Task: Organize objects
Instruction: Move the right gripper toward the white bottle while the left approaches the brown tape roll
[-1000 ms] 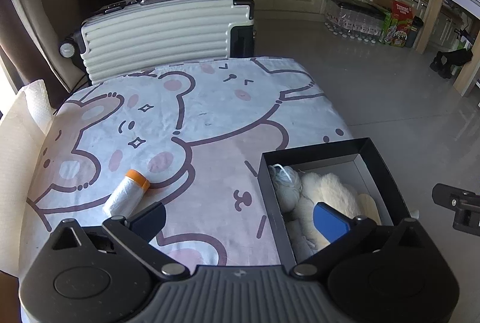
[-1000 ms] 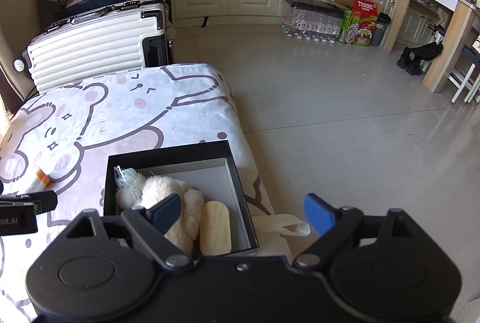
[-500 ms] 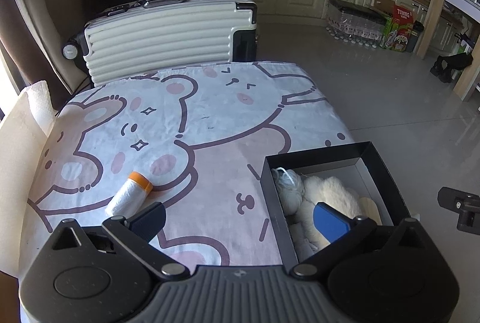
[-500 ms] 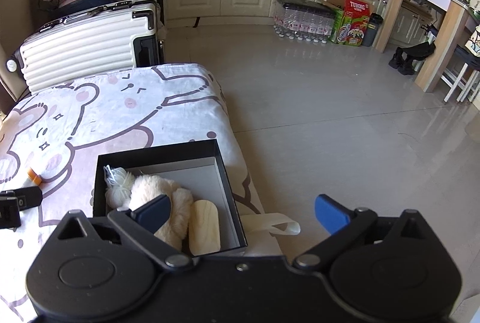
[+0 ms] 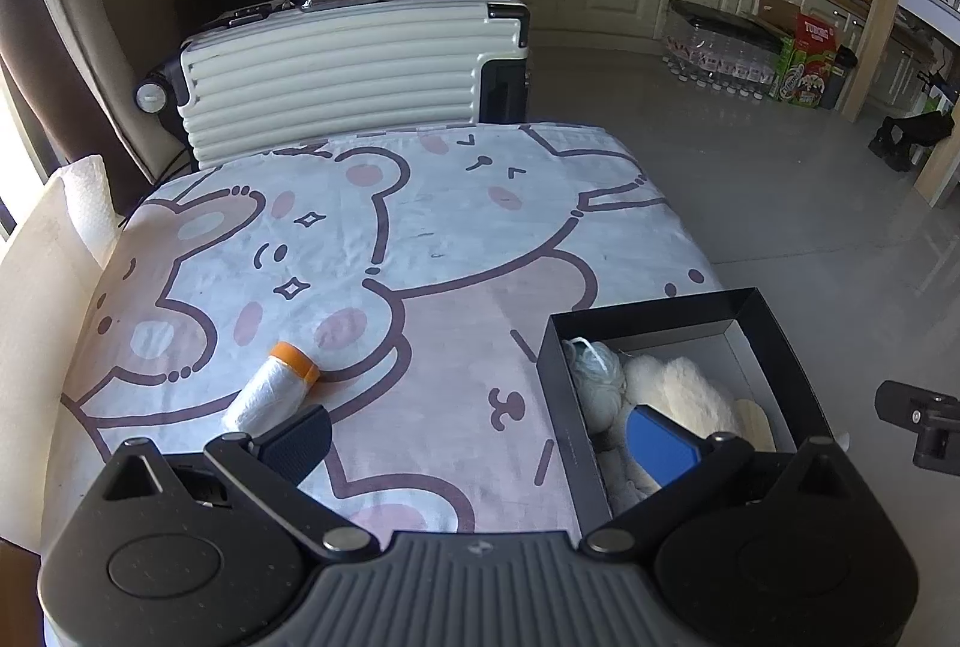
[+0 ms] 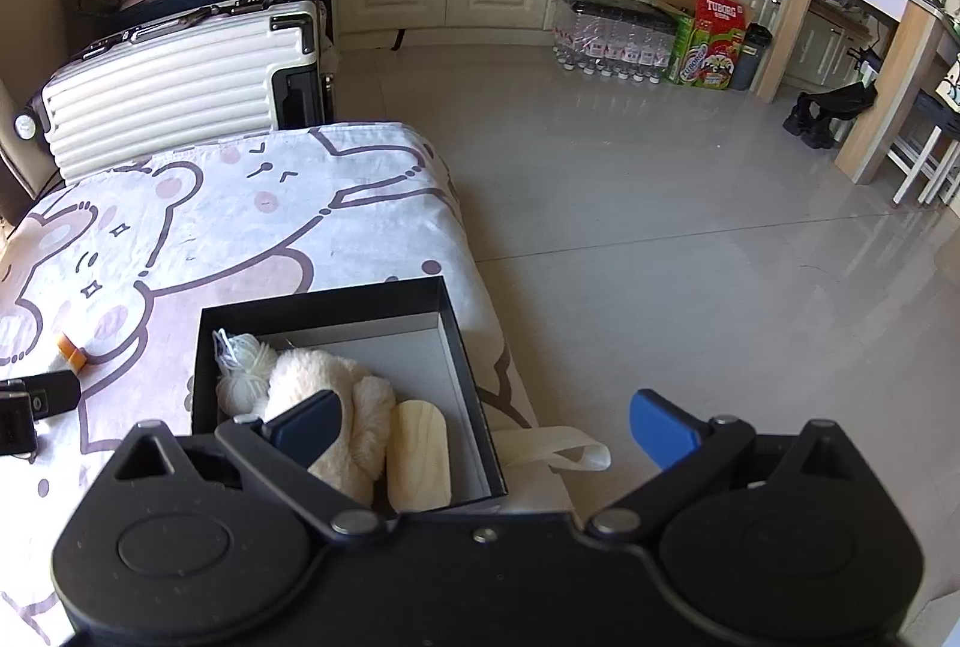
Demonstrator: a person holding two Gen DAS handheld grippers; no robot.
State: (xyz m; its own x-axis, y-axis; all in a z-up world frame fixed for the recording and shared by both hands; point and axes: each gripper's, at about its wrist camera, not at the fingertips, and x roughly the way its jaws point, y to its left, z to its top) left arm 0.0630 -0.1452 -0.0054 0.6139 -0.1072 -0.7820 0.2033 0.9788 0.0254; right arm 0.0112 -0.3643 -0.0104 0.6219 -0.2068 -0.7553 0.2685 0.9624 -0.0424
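Note:
A black box (image 5: pixel 774 341) (image 6: pixel 462 347) sits at the right edge of the bear-print cloth (image 5: pixel 420 239). In it lie a white yarn ball (image 6: pixel 243 368), a fluffy cream plush (image 6: pixel 318 377) and a pale wooden oval piece (image 6: pixel 418 458). A white plastic roll with an orange cap (image 5: pixel 270 392) lies on the cloth to the left. My left gripper (image 5: pixel 480 437) is open, its left finger just in front of the roll. My right gripper (image 6: pixel 483 428) stands wide open above the box's near right corner, holding nothing.
A ribbed white suitcase (image 5: pixel 336 65) stands behind the table. A cream fabric strap (image 6: pixel 558 452) hangs off the table edge beside the box. Grey floor (image 6: pixel 660 227) stretches to the right, with kitchen cabinets, bottled water packs and a green carton far back.
The right gripper's jaws spread wider and its view shifted right, so the box sits further left in it. The left view barely changed.

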